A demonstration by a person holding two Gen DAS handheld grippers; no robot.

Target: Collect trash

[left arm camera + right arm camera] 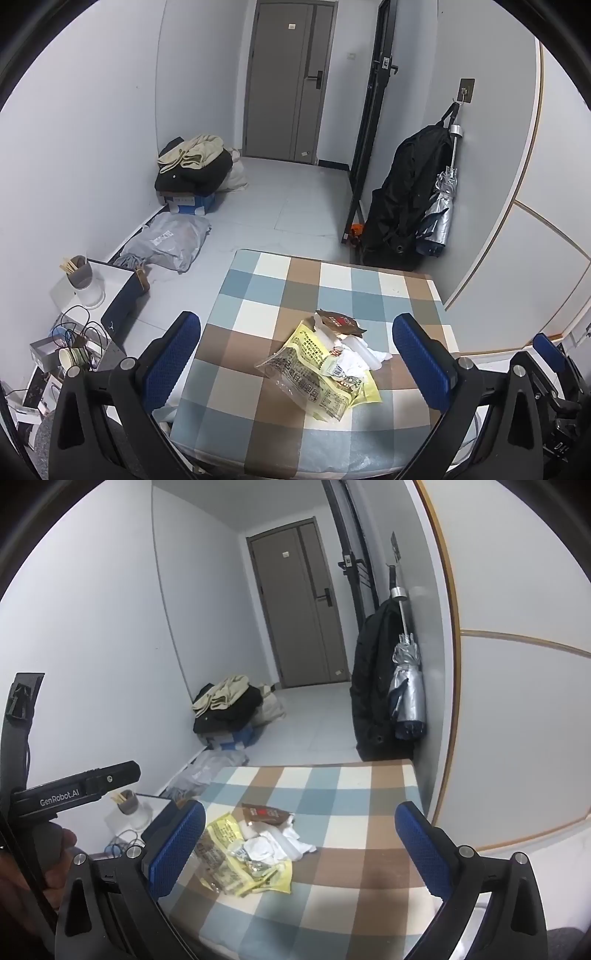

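A heap of trash (325, 365) lies on the checked tablecloth (266, 295), nearer the table's near edge than its far edge: a yellow printed wrapper (314, 347), a clear printed bag (314, 387), a brown packet (341, 323) and crumpled white tissue (365, 356), all touching. The left gripper (299, 358) hangs above the heap, jaws spread wide, holding nothing. The right gripper (301, 843) is likewise wide open and empty, the heap by its left finger.
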